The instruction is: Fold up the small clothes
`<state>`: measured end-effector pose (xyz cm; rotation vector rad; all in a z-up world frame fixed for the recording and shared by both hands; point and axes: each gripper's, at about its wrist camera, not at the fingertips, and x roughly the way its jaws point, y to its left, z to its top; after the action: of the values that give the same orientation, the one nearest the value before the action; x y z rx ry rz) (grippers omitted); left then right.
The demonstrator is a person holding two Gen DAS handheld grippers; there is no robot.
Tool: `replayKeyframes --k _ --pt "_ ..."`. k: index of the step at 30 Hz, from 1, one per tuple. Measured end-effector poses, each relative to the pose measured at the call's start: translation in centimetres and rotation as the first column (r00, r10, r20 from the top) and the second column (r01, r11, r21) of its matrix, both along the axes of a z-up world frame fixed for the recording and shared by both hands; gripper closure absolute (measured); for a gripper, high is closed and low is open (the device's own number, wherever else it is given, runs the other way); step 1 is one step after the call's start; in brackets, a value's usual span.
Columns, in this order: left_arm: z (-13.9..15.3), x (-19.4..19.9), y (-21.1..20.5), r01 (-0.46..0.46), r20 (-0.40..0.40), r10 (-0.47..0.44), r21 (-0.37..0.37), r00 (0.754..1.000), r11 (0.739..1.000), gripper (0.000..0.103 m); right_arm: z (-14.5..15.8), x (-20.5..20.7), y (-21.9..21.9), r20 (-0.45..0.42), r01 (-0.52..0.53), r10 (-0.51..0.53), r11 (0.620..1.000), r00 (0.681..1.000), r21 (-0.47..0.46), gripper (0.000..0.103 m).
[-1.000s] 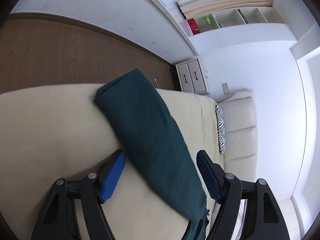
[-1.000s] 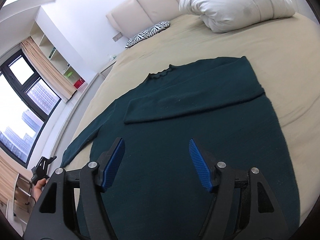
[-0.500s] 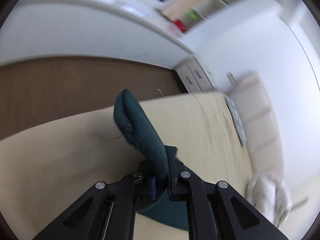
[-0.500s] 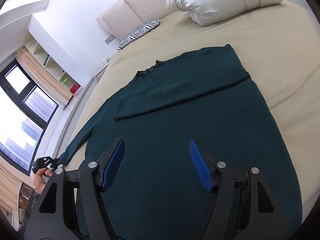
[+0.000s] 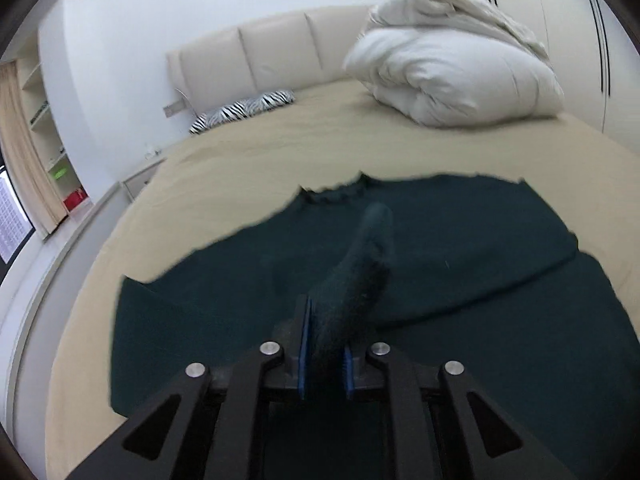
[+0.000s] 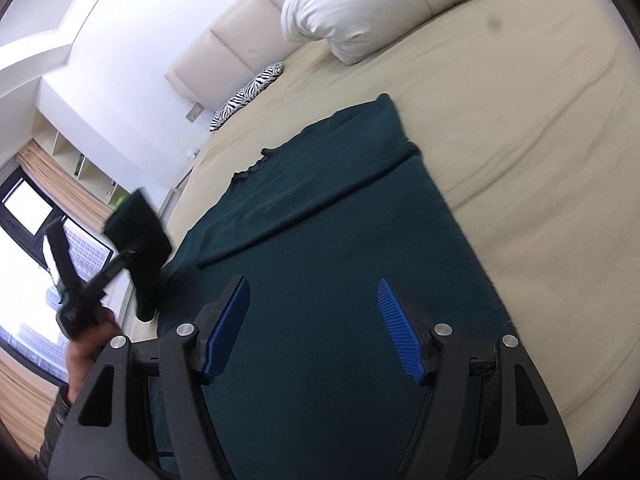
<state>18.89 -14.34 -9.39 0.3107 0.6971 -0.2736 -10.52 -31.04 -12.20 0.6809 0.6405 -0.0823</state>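
A dark green knit sweater (image 6: 328,264) lies flat on a beige bed (image 6: 540,128), its fuzzy fabric matte and its neckline frilled at the far edge. 1 sleeve is folded across the chest, forming a long diagonal band with a straight lower edge. The sheet beneath is smooth with a few shallow creases.

The left gripper (image 5: 325,354) has its 2 blue ribbed pads (image 5: 305,344) pressed nearly together on the other sleeve (image 5: 356,276), which rises out of the jaws as a thick rounded tube, slightly blurred, above the sweater's body. In the right wrist view that same sleeve (image 6: 140,236) hangs raised off the bed at the sweater's left side, its cuff end squared off, and the person's hand (image 6: 86,356) grips the tool's black handle.

The right gripper (image 6: 316,328) hovers over the lower part of the sweater with its 2 blue pads (image 6: 228,324) spread wide, gripping nothing; whether the tips touch the fabric cannot be told.

A puffy white duvet (image 5: 452,68), bunched in soft folds, sits near the padded cream headboard (image 5: 260,60), and a zebra-striped pillow (image 5: 244,108) lies flat below it. Open white shelves (image 5: 44,136) stand beside a tan curtain (image 5: 20,152).
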Motion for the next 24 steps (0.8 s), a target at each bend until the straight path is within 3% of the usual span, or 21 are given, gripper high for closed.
replayKeyframes --k 2,5,8,14,18,21,24 --pt "-2.3 0.1 -0.2 0.005 -0.075 -0.005 -0.005 0.997 1.0 0.059 -0.3 0.2 -0.5 -0.017 0.006 -0.006 1.0 1.0 0.002 0.038" --pt "-3.3 -0.8 1.5 -0.036 -0.103 0.032 -0.028 0.994 0.999 0.032 -0.9 1.3 -0.9 -0.046 -0.008 0.008 1.0 0.999 0.0 0.038" --pt "-2.5 -2.6 4.0 -0.049 -0.115 0.036 -0.112 0.993 0.993 0.023 -1.1 3.4 -0.6 -0.072 -0.035 0.035 0.999 0.997 -0.004 0.036" --pt "-1.8 -6.6 8.4 -0.09 -0.119 0.064 -0.232 0.991 0.969 0.021 -0.3 10.3 3.0 -0.05 -0.187 0.188 0.982 0.981 0.021 0.032" --pt "-2.6 -5.6 11.7 -0.18 -0.162 0.136 -0.298 0.977 0.937 0.021 -2.4 16.8 5.7 -0.129 -0.277 0.294 0.951 0.947 0.134 0.032" --pt "-3.3 -5.5 14.4 -0.244 -0.206 0.179 -0.359 0.962 0.901 0.021 -4.4 19.9 6.7 -0.21 -0.259 0.286 0.955 0.935 0.144 0.031" --pt "-3.8 -5.5 16.2 -0.284 -0.236 0.197 -0.425 0.951 0.86 0.021 -3.9 21.5 7.8 -0.195 -0.256 0.269 0.962 0.943 0.091 0.033"
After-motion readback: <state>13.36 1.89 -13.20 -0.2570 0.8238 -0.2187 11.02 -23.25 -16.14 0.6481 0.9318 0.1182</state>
